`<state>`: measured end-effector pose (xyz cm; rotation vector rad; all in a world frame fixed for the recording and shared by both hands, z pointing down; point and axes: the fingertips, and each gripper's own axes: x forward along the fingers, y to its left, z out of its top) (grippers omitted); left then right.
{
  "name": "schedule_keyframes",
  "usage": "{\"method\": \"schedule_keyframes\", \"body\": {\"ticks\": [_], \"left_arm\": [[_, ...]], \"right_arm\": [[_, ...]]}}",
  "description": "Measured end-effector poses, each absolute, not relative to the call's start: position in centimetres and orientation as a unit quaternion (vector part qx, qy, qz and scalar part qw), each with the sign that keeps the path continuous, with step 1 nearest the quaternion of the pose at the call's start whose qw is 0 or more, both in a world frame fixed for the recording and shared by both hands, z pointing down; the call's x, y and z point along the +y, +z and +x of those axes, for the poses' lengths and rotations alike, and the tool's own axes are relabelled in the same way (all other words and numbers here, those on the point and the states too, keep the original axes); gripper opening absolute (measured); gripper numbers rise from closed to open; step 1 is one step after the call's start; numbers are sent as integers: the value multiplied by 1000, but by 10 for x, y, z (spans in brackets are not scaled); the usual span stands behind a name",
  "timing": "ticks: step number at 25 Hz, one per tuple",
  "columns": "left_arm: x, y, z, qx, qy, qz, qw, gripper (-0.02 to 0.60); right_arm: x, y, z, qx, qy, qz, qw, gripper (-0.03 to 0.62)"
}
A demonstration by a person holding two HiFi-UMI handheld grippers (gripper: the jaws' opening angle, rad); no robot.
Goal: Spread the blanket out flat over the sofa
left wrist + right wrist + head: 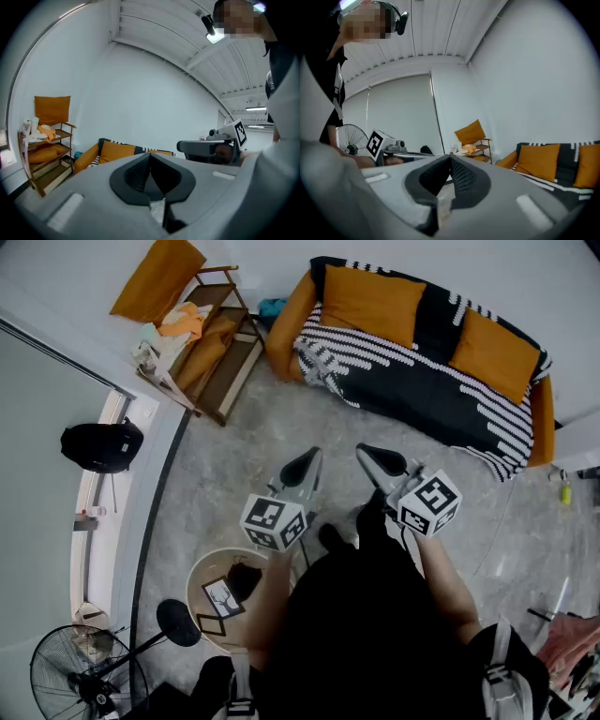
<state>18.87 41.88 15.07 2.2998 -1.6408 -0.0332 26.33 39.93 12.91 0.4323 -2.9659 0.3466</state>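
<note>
The orange sofa [286,329] stands at the far side of the room. A black blanket with white stripes [422,390] lies over its seat and back, under two orange cushions [375,301]. Both grippers hover over the grey floor, well short of the sofa. My left gripper [305,465] is shut with nothing in it, its tips meeting in its own view [150,157]. My right gripper [380,460] is also shut and empty [450,159]. The sofa [112,152] sits low and left of centre in the left gripper view, and the blanket [562,187] at the right in the right gripper view.
A wooden rack [211,343] with orange cushions and cloths stands left of the sofa. A round side table [202,582] bearing a picture frame sits at my lower left, beside a fan [84,676]. A black bag [101,444] lies by the window.
</note>
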Motion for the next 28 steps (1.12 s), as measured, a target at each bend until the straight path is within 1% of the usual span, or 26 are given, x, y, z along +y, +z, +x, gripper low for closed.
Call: {"method": "schedule_keyframes", "body": {"ticks": [14, 23, 28], "left_arm": [[423, 154, 187, -577, -14, 802, 156, 11], [432, 159, 173, -579, -10, 800, 160, 11], [432, 170, 156, -584, -7, 793, 175, 11]], "right_arm": [[398, 134, 264, -981, 101, 149, 71, 3], [402, 143, 250, -981, 99, 143, 86, 3], [396, 149, 237, -980, 102, 143, 94, 3]]}}
